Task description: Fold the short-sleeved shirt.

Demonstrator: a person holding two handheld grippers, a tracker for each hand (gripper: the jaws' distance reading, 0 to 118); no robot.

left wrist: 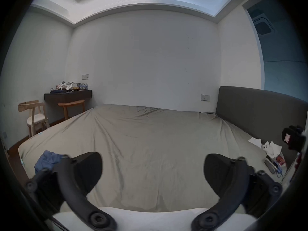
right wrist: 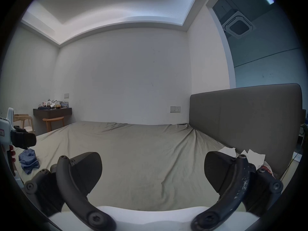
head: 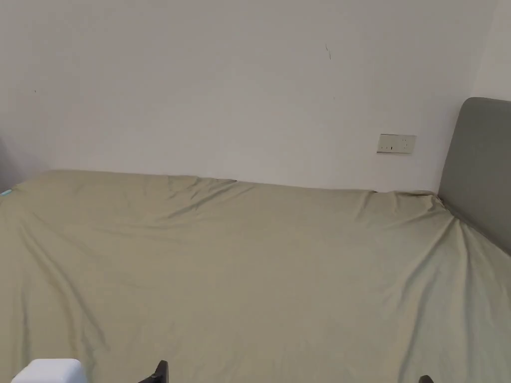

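Olive-green sheet [head: 259, 269] covers the whole bed, wrinkled but bare across its middle, giving us wide room to work. Its far edge meets the white wall [head: 224, 90]; the grey headboard [head: 481, 169] bounds the right side. Our blue short-sleeved shirt [right wrist: 29, 161] lies crumpled at the near left corner. We hold the left gripper [left wrist: 152, 173] and right gripper [right wrist: 153, 173] low over the near edge, level, jaws spread wide, holding nothing. Torn white papers [left wrist: 266, 146] lie near the headboard.
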